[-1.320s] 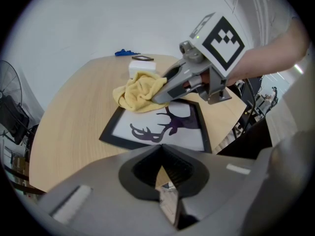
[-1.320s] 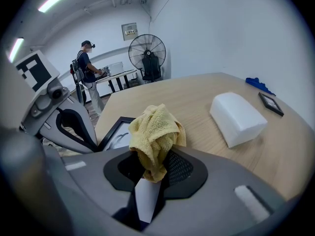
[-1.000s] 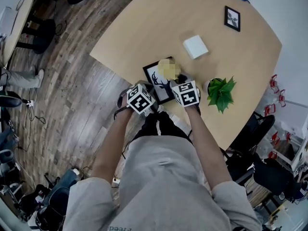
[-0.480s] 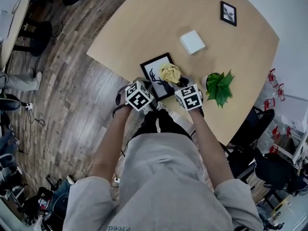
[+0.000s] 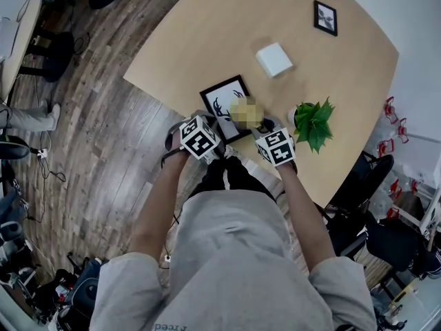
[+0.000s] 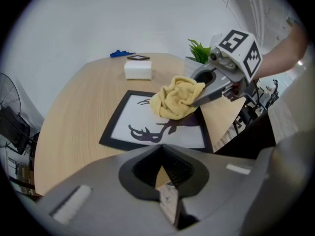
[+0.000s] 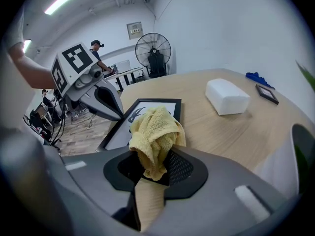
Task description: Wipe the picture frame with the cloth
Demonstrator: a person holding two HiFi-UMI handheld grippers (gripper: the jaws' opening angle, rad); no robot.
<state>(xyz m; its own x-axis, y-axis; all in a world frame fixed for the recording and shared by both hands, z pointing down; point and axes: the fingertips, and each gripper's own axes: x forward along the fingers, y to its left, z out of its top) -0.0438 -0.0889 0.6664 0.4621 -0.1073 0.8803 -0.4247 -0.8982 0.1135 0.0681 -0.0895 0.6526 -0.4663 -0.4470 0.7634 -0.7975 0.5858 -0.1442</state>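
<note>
Right gripper view shows your right claw point(image 7: 152, 168) clamped on the yellow cloth point(image 7: 155, 129) — the bunched towel rises from between the jaws and presses on the picture frame point(image 7: 170, 104), which lies flat on the worktop point(image 7: 211, 127) directly ahead of that claw. Left gripper view shows your left claw point(image 6: 165, 183) with its jaws closed and nothing between them — it hangs at the worktop's near edge, with the frame just ahead of it and not touching. Beyond your right claw, off to its right, a white block point(image 7: 226, 96) sits well apart from the frame.
</note>
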